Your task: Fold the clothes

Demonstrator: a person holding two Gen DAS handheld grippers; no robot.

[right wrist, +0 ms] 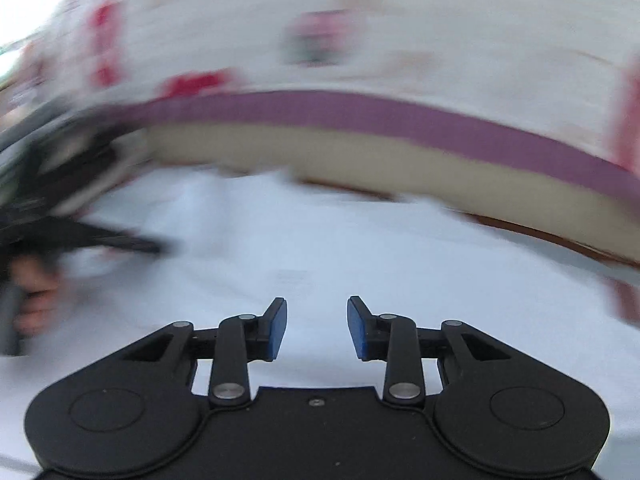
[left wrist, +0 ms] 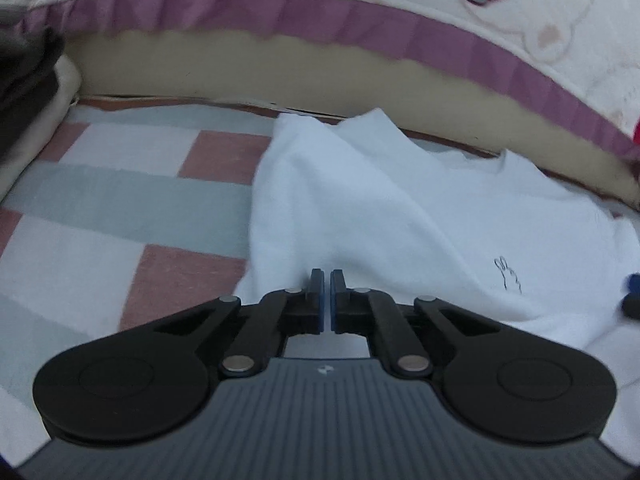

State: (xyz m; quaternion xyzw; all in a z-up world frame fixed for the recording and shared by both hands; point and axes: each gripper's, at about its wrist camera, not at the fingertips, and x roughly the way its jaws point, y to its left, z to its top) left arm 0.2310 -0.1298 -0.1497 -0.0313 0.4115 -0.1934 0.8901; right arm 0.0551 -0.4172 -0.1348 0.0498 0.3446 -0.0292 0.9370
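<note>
Your left hand-held gripper (left wrist: 327, 280) is clenched tight. Its two blue pads (left wrist: 320, 300) sit almost together, right at the near edge of the white shirt (left wrist: 380, 208). It looks like a bit of the cloth is pinched there, but you cannot quite tell, because the pads hide that spot.

The white shirt lies on a checked blanket (left wrist: 120, 208) with pink, grey and white squares. The shirt is bunched up into a soft hill in the middle. A tiny drawn bunny (left wrist: 508, 276) shows on the shirt's right side. At the far right edge of the left view, a blue and black tip (left wrist: 632, 292) peeks in over the shirt.

Behind the shirt runs a tan cushion edge (left wrist: 280, 68) with a purple frill (left wrist: 360, 16) on top of it. Above that is a cream cover (left wrist: 560, 12) with red shapes and a strawberry picture.

Your right hand-held gripper (right wrist: 317, 328) is let go, with its jaws apart. Nothing is between its blue pads (right wrist: 278, 330). It hangs over the white shirt (right wrist: 320, 232). The right view is very blurry. On its left side you can see a hand (right wrist: 36, 300) wrapped around a dark handle, with black parts next to it.
</note>
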